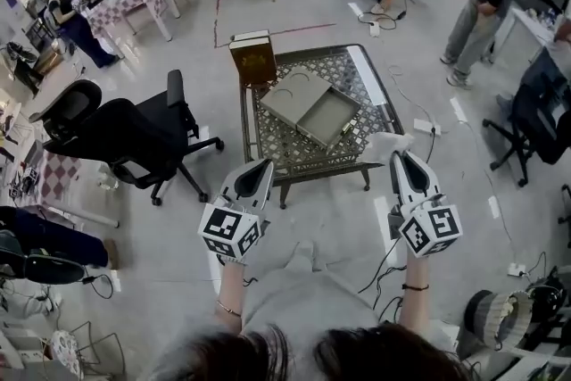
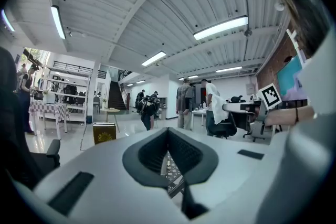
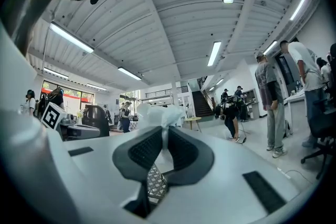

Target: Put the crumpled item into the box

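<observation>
While both grippers hang short of the table (image 1: 287,152), crumpled item (image 3: 156,113): a white wad pinched in the right gripper (image 3: 164,132), off the near right corner of the tabletop, not yet over the box (image 1: 328,117).
Right jaws: narrow, closed on a thin gathered neck of the wad; the puffy bulk blooms out past the fingertips.
Left jaws: together with nothing between them; only a sliver of lattice tabletop shows through the slit of the left gripper (image 2: 167,135).
Weight: feather-light, I'd say, paper or thin film; it stands up from the pinch without drooping.
Stiffness: soft and springy by the look, likely to puff out once let go, so release it well inside the walls.
Slip risk: low in this pinch, though a light wad could cling to a pad or drift on release.
Best hold: right where it is, on the neck; squeezing the bulk would only flatten it.
Box: grey and open, its two halves side by side mid-table.
Head view only: the box, the whole table, the gap between wad and box.
Right gripper view only: the pinch itself, pads on the neck; no box there.
Left gripper view only: shows that the left carries nothing.
</observation>
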